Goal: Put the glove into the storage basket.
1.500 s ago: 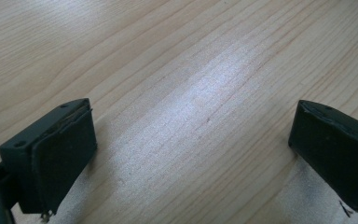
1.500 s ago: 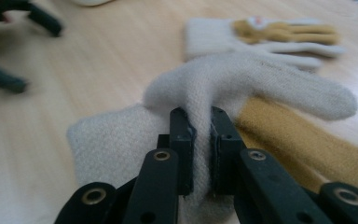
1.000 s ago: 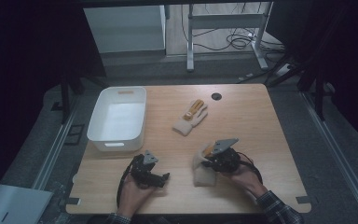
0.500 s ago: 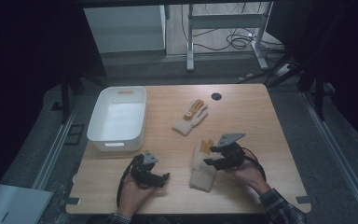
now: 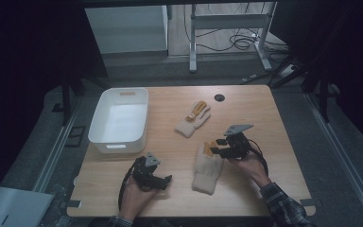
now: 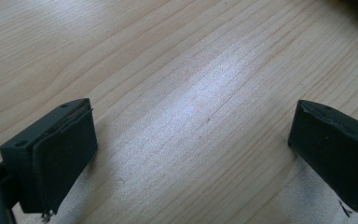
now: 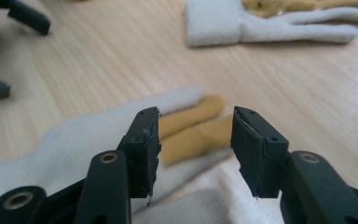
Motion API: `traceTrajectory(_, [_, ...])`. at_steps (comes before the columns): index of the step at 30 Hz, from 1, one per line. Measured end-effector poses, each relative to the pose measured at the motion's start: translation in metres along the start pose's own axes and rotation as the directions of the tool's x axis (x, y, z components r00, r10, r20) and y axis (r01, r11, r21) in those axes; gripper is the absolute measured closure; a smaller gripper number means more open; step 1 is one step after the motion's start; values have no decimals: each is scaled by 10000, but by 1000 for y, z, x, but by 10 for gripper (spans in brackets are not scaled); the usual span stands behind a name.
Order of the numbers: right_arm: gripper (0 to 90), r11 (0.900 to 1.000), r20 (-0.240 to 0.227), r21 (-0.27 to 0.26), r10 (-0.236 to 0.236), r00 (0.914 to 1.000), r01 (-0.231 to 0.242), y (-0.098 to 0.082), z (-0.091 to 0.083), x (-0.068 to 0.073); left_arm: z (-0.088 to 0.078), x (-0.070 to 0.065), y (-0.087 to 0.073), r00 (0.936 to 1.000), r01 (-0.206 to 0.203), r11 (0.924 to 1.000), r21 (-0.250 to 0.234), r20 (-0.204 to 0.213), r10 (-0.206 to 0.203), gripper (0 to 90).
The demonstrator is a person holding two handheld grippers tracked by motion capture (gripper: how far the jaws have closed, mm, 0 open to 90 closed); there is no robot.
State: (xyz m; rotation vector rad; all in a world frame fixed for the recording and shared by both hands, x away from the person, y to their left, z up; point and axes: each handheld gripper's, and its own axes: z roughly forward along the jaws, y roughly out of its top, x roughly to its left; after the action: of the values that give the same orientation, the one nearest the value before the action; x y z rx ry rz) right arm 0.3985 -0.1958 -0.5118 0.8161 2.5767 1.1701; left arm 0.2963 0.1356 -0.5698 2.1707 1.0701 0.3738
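High view has the near glove [image 5: 208, 166] lying flat on the wooden surface [image 5: 274, 118], between the two hands and well apart from the second glove [image 5: 193, 119] and the white bin [image 5: 119, 121]. It looks light, soft and floppy, so I'd pinch the knit cuff or a fingertip. The right tool [image 5: 216, 146] hovers over its yellow fingers [image 7: 193, 133], jaws half open after just closing a little, gripping nothing; the left tool [image 5: 163, 181] gapes wide over bare wood.

Near glove [image 5: 207, 167] right of bin [image 5: 119, 120], before probably matching glove [image 5: 193, 119]
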Motion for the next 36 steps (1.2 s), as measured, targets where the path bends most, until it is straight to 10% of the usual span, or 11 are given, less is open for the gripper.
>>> traceTrajectory(12, [463,9985,280,-99,533,9982,-530,24,29,-13,0,0,0,10000,2,10000,1,4,-2,10])
traceTrajectory(26, [740,9986,-42,63,534,9986,-534,56,71,-16,0,0,0,10000,-12,10000,5,-3,12,10])
traceTrajectory(36, [778,9992,-142,280,286,9995,-282,75,108,-7,0,0,0,10000,14,10000,-31,-3,-14,10])
